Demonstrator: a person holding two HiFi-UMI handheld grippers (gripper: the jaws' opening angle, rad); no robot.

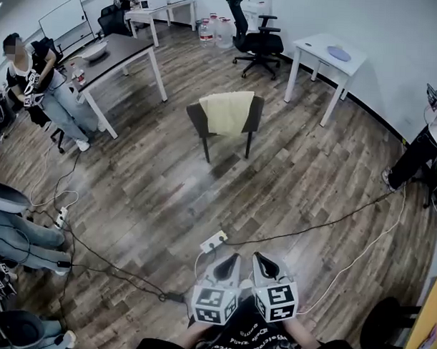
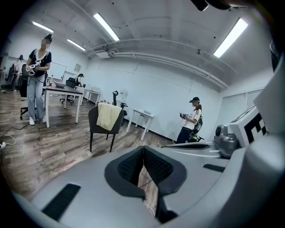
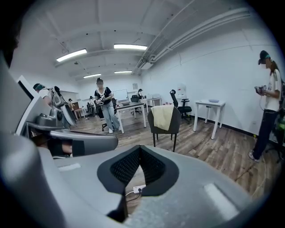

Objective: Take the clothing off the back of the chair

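A pale yellow garment (image 1: 226,111) hangs over the back of a dark chair (image 1: 199,120) in the middle of the wooden floor. The same garment (image 2: 108,116) shows far off in the left gripper view and the garment (image 3: 163,116) again in the right gripper view, draped on the chair (image 3: 174,122). My left gripper (image 1: 230,263) and right gripper (image 1: 262,262) are side by side near my body, well short of the chair. Both are shut, tips together, with nothing between them.
A white power strip (image 1: 213,241) and black cables (image 1: 115,268) lie on the floor just ahead of the grippers. Tables (image 1: 121,54) stand at the back left, a white table (image 1: 330,52) at the back right, an office chair (image 1: 257,41) behind. People stand at the left (image 1: 43,85) and right (image 1: 427,145).
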